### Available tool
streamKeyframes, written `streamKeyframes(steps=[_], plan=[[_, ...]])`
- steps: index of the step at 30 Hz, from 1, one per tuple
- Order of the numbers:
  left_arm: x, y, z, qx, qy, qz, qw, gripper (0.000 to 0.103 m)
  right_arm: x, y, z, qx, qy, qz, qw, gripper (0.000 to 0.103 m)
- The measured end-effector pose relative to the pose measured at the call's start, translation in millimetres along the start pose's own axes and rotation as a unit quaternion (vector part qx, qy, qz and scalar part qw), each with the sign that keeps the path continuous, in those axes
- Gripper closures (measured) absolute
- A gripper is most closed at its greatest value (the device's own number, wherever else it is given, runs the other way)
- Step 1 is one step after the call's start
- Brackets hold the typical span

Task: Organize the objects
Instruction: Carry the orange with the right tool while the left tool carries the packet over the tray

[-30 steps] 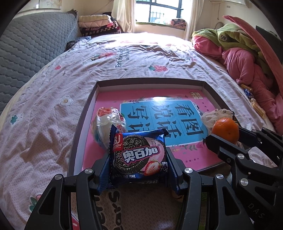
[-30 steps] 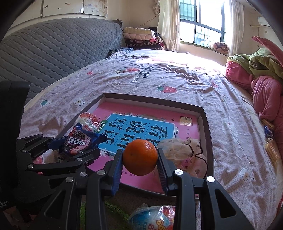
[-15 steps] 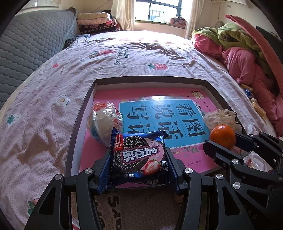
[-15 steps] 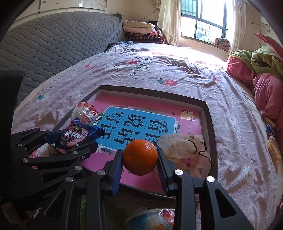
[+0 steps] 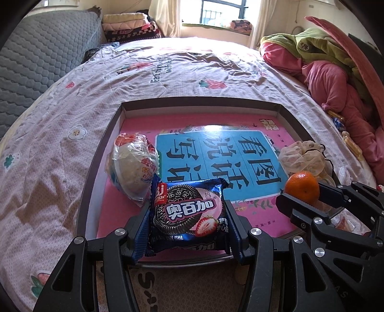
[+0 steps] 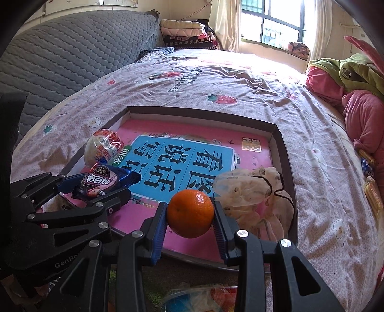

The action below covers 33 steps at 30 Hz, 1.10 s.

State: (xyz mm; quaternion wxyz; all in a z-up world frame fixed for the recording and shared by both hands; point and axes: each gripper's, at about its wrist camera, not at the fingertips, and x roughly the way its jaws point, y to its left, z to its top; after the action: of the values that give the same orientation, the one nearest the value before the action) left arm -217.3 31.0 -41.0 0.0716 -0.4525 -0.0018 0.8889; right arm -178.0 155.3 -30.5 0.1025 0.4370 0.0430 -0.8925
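The left claw [image 5: 187,225] is clamped on a blue packet of strawberry sandwich cookies [image 5: 187,213], its blue-lined fingers [image 5: 141,230] pressing the packet's two sides, and it holds the packet over the near left part of a shallow cardboard box lid [image 5: 199,102] that lies open side up on the bed [image 5: 48,156]. The lid has dark walls and a pink inside printed with a large blue panel of Chinese characters. The right claw [image 6: 190,214] is clamped on a mandarin orange [image 6: 190,213], which sits between its two pads over the near edge of the same lid, to the right of the cookie packet; in the left wrist view the orange shows at the right with the dark fingers around it. Inside the lid, just beyond the cookie packet on the left side, lies a round snack in clear plastic wrap with red printing [image 5: 132,168], its wrapper touching or nearly touching the packet's far corner. On the right side of the lid, just behind the orange, lies a crumpled pale mesh bag with a black drawstring [image 6: 252,189]. The bedsheet is pale with small flowers and strawberries. A grey quilted headboard [image 6: 72,55] stands at the left, folded blankets [image 6: 184,31] are stacked at the far corner beside a window [image 6: 276,19], and a heap of pink and green clothes [image 5: 336,72] lies along the right edge of the bed. Below the right claw, another wrapped snack [image 6: 199,297] shows partly at the bottom edge.
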Motion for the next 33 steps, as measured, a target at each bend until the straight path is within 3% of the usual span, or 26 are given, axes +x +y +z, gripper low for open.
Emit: streamKeyframes(steps=[33], plan=[[15.3, 4.4, 5.3, -0.010, 0.001, -0.005, 0.9999, 0.046, 19.7, -1.6, -0.6, 0.019, 0.028, -0.010, 0.999, 0.066]])
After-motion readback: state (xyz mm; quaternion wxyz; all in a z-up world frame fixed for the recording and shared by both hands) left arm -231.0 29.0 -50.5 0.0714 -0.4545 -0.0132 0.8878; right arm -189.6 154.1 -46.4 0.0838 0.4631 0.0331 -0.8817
